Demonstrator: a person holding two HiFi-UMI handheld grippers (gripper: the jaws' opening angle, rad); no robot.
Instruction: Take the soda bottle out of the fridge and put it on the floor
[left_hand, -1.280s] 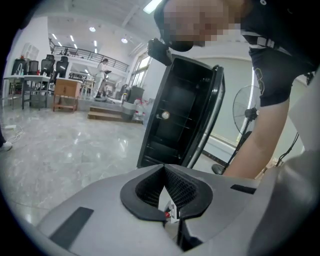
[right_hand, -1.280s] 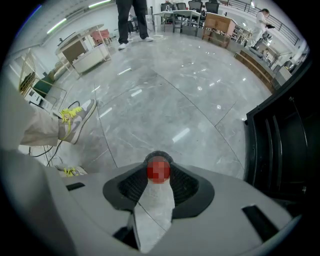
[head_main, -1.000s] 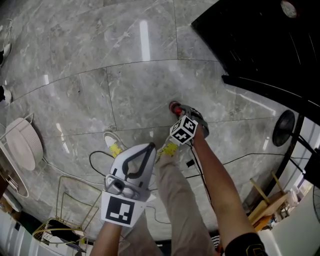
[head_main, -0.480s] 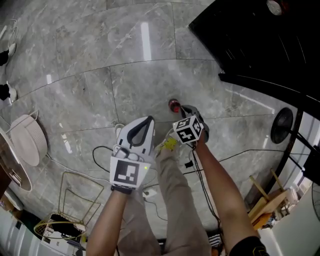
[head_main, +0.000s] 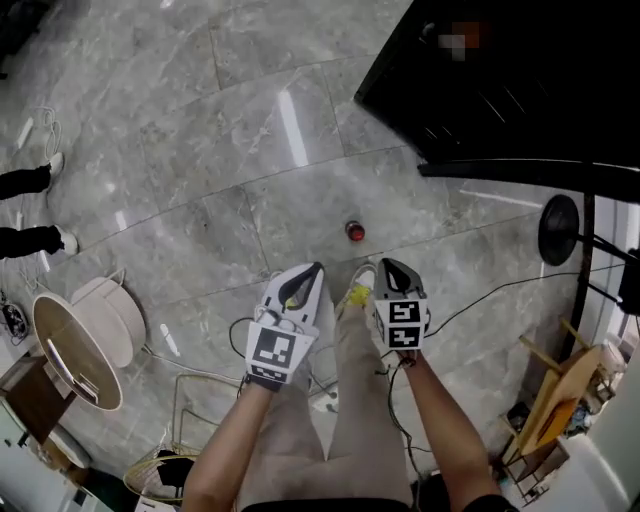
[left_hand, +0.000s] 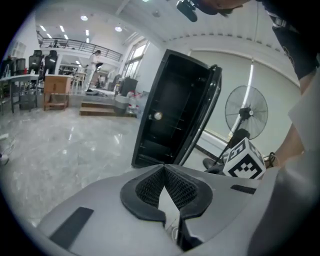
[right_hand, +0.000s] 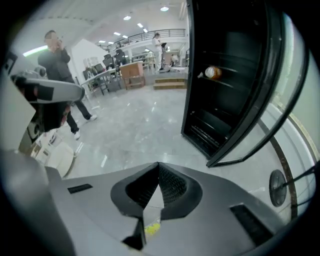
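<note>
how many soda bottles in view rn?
1. The soda bottle is on the floor, out in front of the open fridge with nothing touching it. The fridge interior is dark in every view, so more could be hidden there.

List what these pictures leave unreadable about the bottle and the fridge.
Small red-capped soda bottle: head view, seen from above, too small; label unreadable.
Black open fridge: head view, interior dark, top cut off by edge.
Round orange thing on fridge shelf: right gripper view, too small to identify.
</note>
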